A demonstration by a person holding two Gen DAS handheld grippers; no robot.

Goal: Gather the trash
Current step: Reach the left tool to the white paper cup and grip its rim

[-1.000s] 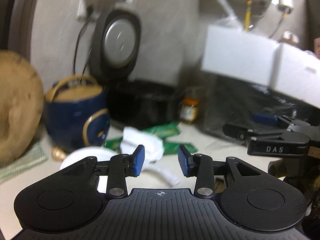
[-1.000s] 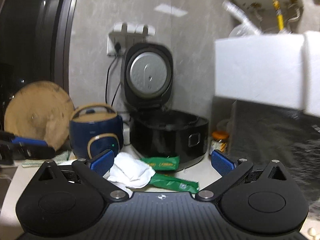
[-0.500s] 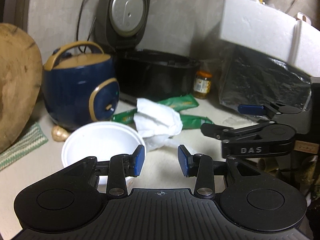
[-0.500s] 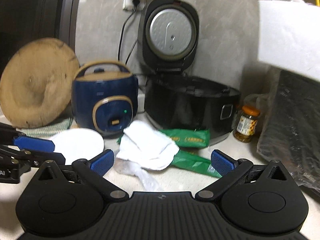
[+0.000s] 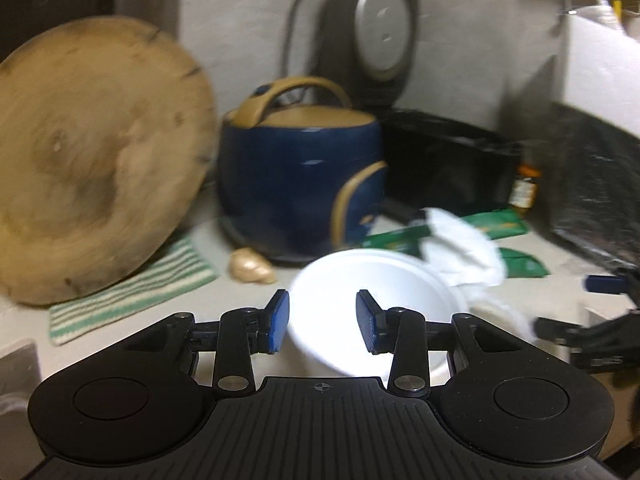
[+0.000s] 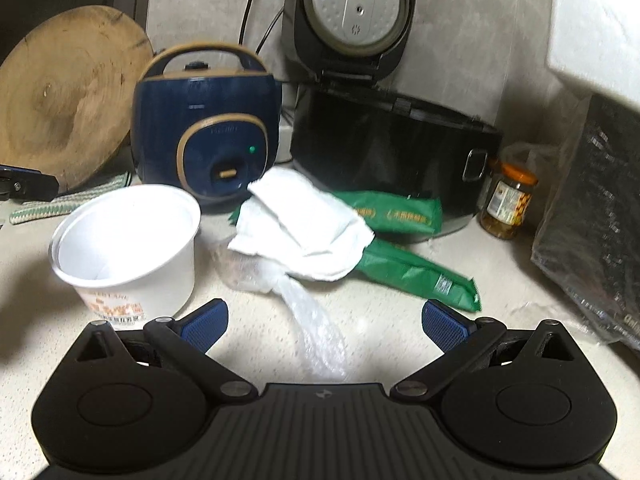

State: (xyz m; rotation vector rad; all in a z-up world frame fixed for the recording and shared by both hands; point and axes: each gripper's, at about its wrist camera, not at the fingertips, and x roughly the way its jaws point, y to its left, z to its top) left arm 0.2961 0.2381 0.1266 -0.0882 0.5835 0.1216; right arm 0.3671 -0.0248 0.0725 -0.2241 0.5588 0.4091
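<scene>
A: Both grippers are seen lower and nearer the counter than a second ago. The white cup point(image 5: 372, 300), formerly small behind the left gripper point(image 5: 322, 324), is now framed between its blue pads, with the cup's far rim beyond them. The jaws are held partly apart, unchanged in width, and nothing is pressed by them.

B: And the right gripper point(image 6: 323, 326)?

A: Its jaws are spread wide and nothing is held. A clear plastic wrapper point(image 6: 308, 320) is seen on the counter between and beyond the pads, untouched.

B: Where is the remaining trash shown?

A: A crumpled white tissue point(image 6: 304, 224) is laid over two green packets point(image 6: 416, 272), just beside the cup, in front of the blue cooker point(image 6: 204, 120) and the open black rice cooker point(image 6: 388, 136).

B: What is obscured?

A: The left view is blurred, so labels cannot be read. The cup's near side is hidden there by the gripper body. The packets are partly covered by the tissue. A white foam box point(image 6: 596, 28) is cut off at the frame edge, and the black bag point(image 6: 600, 216) beneath it is only partly shown.

B: And the setting?

A: A pale speckled counter point(image 6: 400, 340) is backed by a grey wall. A round wooden board point(image 6: 68, 92) is leaned at left over a striped cloth point(image 5: 132, 284). A small jar point(image 6: 508, 204) stands by the black cooker.
</scene>
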